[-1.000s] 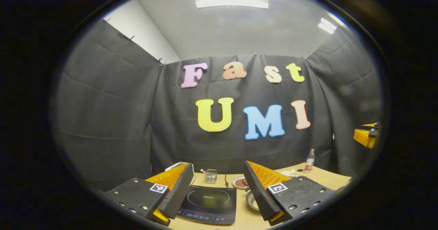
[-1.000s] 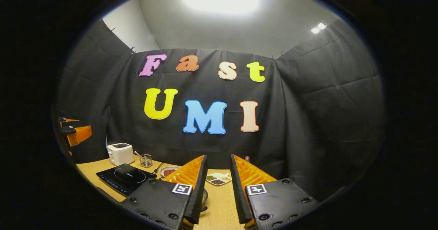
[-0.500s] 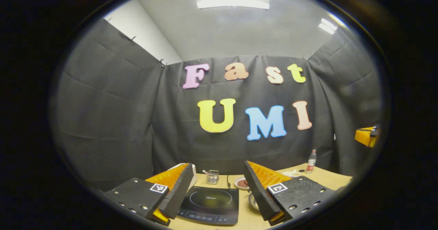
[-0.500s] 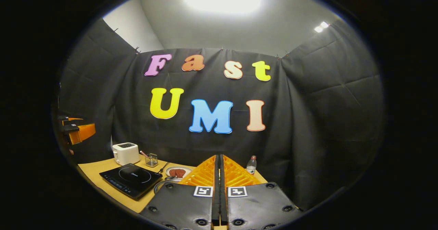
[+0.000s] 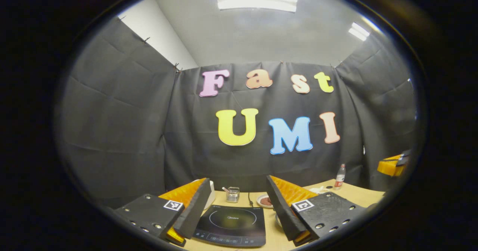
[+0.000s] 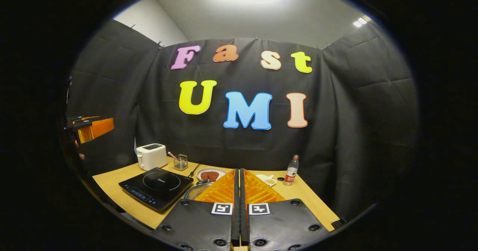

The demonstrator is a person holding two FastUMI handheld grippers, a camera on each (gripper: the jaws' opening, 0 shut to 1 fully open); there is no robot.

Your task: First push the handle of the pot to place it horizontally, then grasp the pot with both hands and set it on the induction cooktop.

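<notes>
The pot [image 6: 195, 191] sits on the wooden table [image 6: 115, 185] just right of the induction cooktop [image 6: 157, 183], seen in the right gripper view as a curved metal rim mostly hidden behind that gripper's own fingers; its handle cannot be made out. In the left gripper view a sliver of the pot [image 5: 278, 221] peeks out beside the right-hand finger, next to the induction cooktop [image 5: 231, 225].

The right gripper [image 6: 239, 176] is pressed fully closed with nothing between its fingers — a second ago the fingers stood apart — and it has since tipped downward, so more tabletop shows. The left gripper [image 5: 237, 185] is spread wide and empty, its gap framing the cooktop, much as before; it also appears at the left edge of the right gripper view.

Behind the cooktop stand a white toaster [image 6: 151, 155], a small wire basket [image 6: 180, 162] and a plate of reddish food [image 6: 210, 175]. A plastic bottle [image 6: 291, 170] stands farther right, near a small white dish [image 6: 268, 179].
</notes>
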